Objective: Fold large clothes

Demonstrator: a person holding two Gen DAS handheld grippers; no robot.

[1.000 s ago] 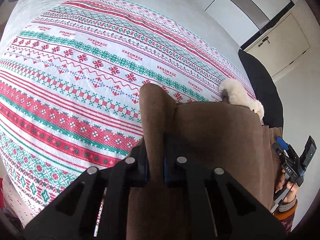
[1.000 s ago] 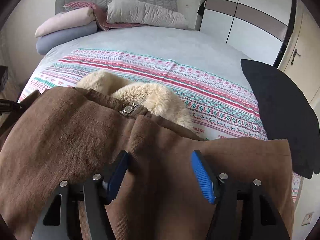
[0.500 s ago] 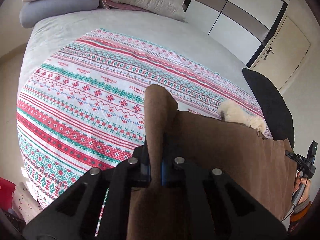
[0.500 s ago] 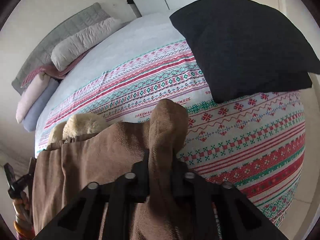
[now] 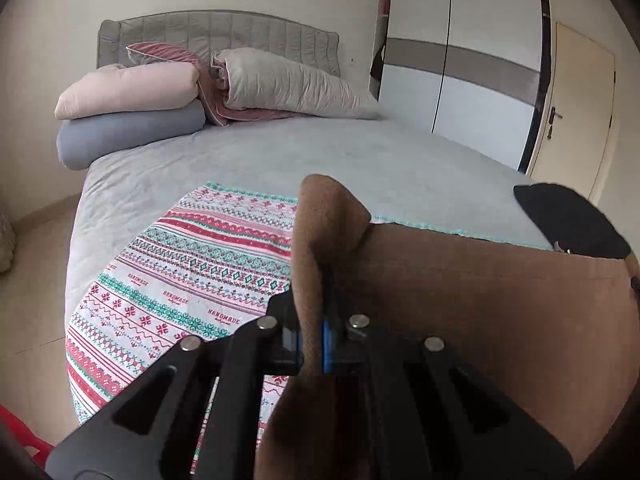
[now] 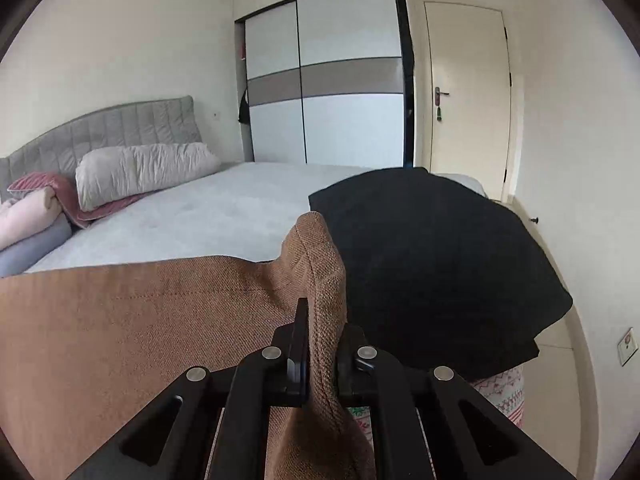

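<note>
A large brown coat (image 5: 480, 300) hangs stretched between my two grippers above the bed. My left gripper (image 5: 314, 344) is shut on one corner of its edge, and the pinched fabric stands up in a fold above the jaws. My right gripper (image 6: 320, 356) is shut on the other corner of the brown coat (image 6: 140, 328), whose taut edge runs off to the left of that view. The coat's fleece lining is hidden in both views.
Under the coat lies a red, green and white patterned blanket (image 5: 180, 280) on a grey bed (image 5: 280, 152). Pillows (image 5: 132, 92) are stacked by the headboard. A black cushion (image 6: 432, 264) sits at the bed's right edge. A wardrobe (image 6: 328, 80) and door (image 6: 468, 92) stand behind.
My right gripper closed on the coat's corner. Both grippers rose and tilted up, lifting the coat's edge taut; the cream fleece lining dropped out of sight.
</note>
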